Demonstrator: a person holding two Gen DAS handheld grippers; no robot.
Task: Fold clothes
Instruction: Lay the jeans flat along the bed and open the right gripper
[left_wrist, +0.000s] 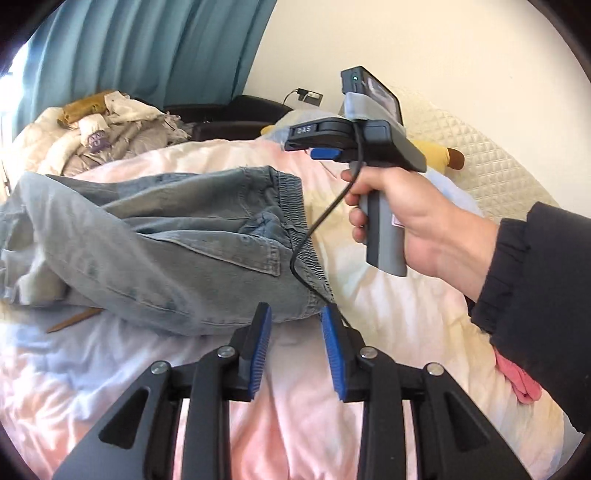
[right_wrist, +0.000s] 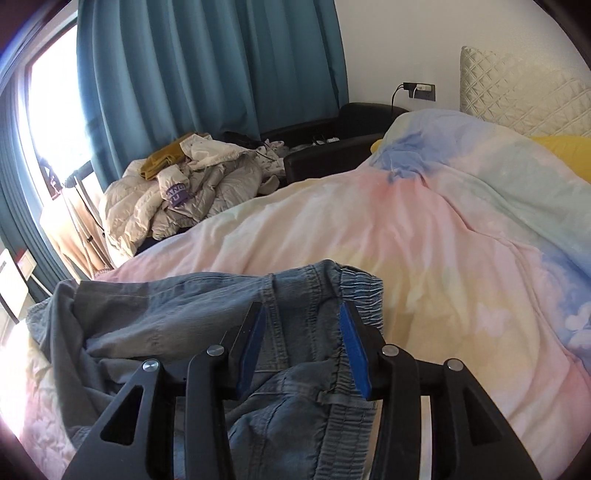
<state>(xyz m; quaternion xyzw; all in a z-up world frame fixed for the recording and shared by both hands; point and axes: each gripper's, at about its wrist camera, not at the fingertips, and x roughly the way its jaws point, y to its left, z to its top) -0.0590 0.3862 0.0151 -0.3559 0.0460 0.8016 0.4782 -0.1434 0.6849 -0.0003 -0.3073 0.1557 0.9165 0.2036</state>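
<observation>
The jeans (left_wrist: 155, 240) lie crumpled on the bed, spread over a pastel duvet (left_wrist: 388, 314), with the elastic waistband toward the person. The left tongs (left_wrist: 295, 350) stand partly open just short of the denim's near edge, with nothing between the blue pads. The right tongs (right_wrist: 303, 350) are also apart, wider, hovering over the waistband; the pads straddle a belt loop but do not press on the cloth.

There are no containers in sight here, only a heap of pale jackets (right_wrist: 177, 192) piled beyond the bed, in front of the teal curtain (right_wrist: 207, 62).

Only the left wrist view shows the person's right hand (left_wrist: 399, 218) in a dark sleeve gripping the other tool's grey handle, its cable (left_wrist: 317, 240) trailing over the jeans. Only the right wrist view shows the bright window (right_wrist: 55, 92).
</observation>
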